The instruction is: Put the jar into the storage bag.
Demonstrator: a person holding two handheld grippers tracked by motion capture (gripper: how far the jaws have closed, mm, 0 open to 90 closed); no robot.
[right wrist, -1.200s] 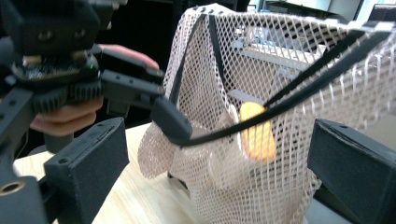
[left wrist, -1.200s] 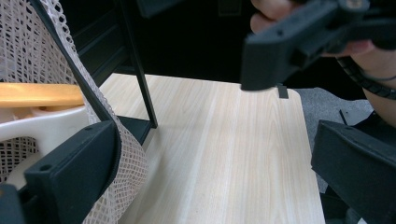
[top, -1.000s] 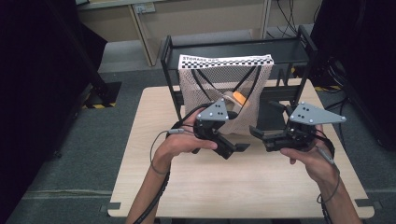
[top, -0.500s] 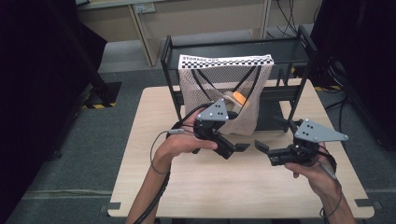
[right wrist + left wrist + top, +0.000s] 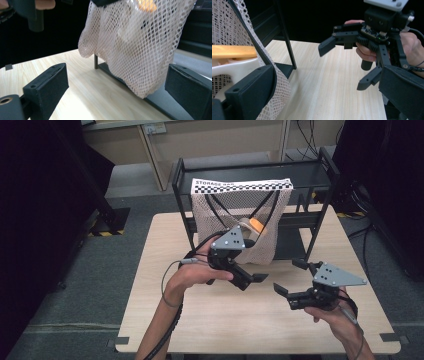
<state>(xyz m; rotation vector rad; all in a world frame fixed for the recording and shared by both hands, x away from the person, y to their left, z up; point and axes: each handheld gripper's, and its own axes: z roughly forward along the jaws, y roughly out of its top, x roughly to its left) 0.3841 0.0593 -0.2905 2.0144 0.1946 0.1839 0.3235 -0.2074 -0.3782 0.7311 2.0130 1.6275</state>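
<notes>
Two tongs spread wide, left tongs (image 5: 252,279) beside mesh bag (image 5: 240,222), right tongs (image 5: 292,279) empty, apart.

The left hand (image 5: 192,272) grips the left gripper (image 5: 252,279) by its handle, forearm reaching in from below, its fingers (image 5: 249,96) spread apart. The right hand (image 5: 332,312) holds the right gripper (image 5: 291,277) lower and off to the side, wrist bent inward. Its fingers (image 5: 281,290) are spread wide, the tips turned toward the left gripper, well apart from it.
</notes>
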